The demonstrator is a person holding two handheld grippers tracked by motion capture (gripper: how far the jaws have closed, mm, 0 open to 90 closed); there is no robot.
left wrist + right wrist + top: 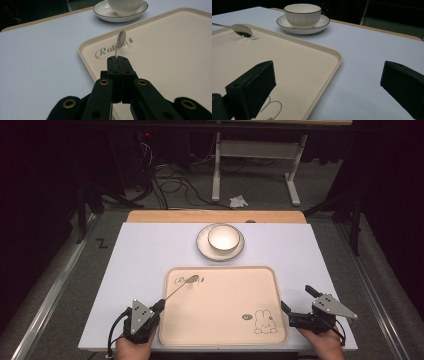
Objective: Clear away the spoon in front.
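A cream tray (225, 320) with a rabbit drawing lies on the white table. My left gripper (159, 306) sits at the tray's near left corner, shut on the handle of a metal spoon (183, 286). The spoon's bowl (121, 38) hangs just above the tray's lettering and also appears at the left of the right gripper view (242, 29). My right gripper (296, 303) is open beside the tray's right edge, nothing between its jaws. A white bowl (223, 237) stands on a saucer (203, 247) beyond the tray.
The white table surface (140, 265) has a wooden strip (215, 216) along its far edge. Past the table are a white desk frame (255, 155), cables and a crumpled paper (238, 201) on the floor.
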